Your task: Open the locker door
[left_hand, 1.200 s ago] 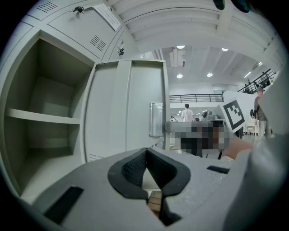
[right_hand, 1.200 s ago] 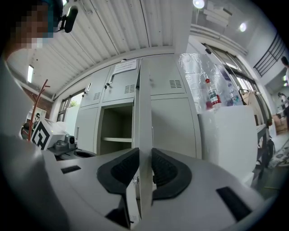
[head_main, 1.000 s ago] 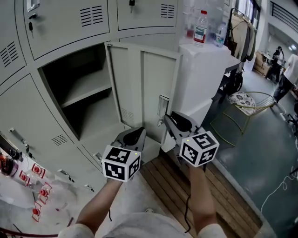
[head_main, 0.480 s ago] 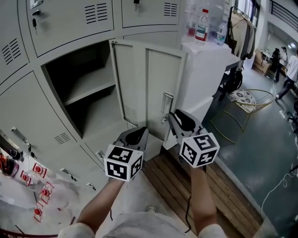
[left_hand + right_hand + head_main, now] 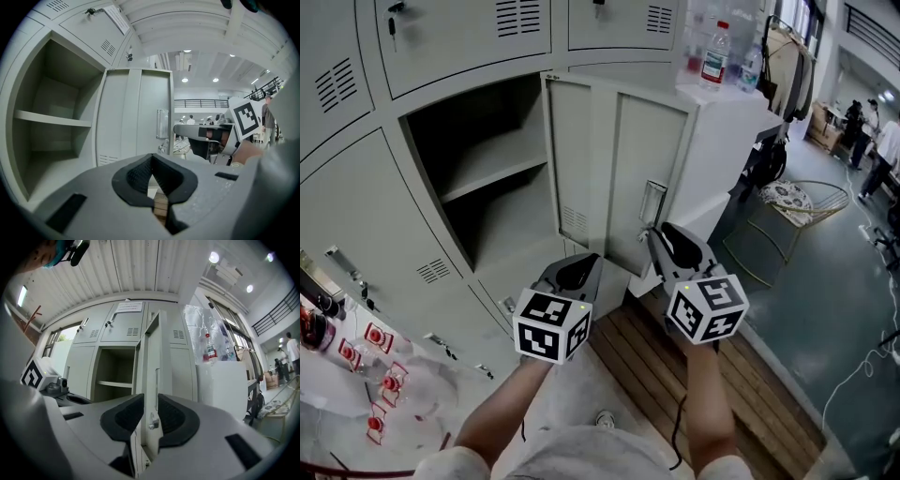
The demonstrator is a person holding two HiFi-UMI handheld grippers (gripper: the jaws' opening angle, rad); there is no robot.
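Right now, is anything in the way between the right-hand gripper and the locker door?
Nothing visible does. The right gripper is closed on the free edge of the open locker door, with nothing else between them.

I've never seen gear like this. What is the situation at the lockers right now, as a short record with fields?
Locker door: stands wide open
Compartment: one shelf, nothing visible inside
Right gripper: jaws appear closed on the door's free edge, near the lock
Left gripper: jaws together, holding nothing, clear of the locker
Nearby: water bottle on a white cabinet
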